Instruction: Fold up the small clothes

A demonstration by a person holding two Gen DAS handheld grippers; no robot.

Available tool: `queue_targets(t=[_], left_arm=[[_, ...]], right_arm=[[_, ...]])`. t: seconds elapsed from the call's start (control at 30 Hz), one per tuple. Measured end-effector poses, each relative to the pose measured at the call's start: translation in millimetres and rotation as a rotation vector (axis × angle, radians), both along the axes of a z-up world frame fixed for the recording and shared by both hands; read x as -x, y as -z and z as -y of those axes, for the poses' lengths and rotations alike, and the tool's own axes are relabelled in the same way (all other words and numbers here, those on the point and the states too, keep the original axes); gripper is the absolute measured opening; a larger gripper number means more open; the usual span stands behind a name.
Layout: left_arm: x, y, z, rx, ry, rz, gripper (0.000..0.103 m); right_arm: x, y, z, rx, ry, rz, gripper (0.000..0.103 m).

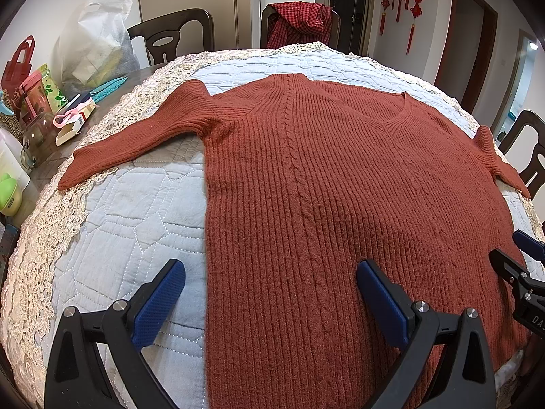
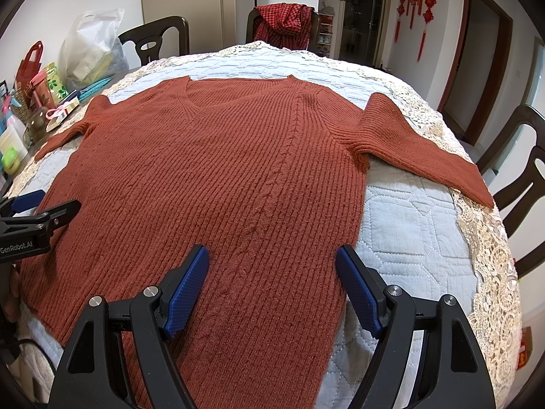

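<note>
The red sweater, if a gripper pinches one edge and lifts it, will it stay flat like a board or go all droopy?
Probably droopy. The red sweater is soft ribbed knit lying limp on the quilt, its sleeve following the table's curve. It looks thick, so likely heavy enough to sag and stretch. The fuzzy knit should grip the textured pads, not slip.

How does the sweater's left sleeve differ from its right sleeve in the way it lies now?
The left sleeve points outward and bends down toward the near side, its cuff on the lace border by the cluttered table end. The right sleeve slopes out toward the dark chair, its cuff at the lace edge. The left sleeve looks more bent at the shoulder; the right one runs straighter. Both are rust ribbed knit, spread flat and unfolded.
</note>
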State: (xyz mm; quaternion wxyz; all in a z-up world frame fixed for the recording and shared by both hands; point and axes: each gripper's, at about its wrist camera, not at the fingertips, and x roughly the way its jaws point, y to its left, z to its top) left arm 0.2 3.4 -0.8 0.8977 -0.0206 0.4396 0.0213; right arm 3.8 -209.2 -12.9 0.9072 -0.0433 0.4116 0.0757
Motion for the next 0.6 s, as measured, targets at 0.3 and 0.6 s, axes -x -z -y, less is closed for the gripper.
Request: queue_targets(t=[0.3, 0.6], left_arm=[[0.2, 0.2, 0.3, -0.001, 0.000, 0.000, 0.102], [-3.9, -0.1, -4.5, -0.001, 0.001, -0.008, 0.102]], right_arm=[[0.2, -0.2, -0.2, -0.002, 0.002, -0.002, 0.077], [-0.4, -0.8, 0.5, -0.012, 0.004, -0.013, 0.077]])
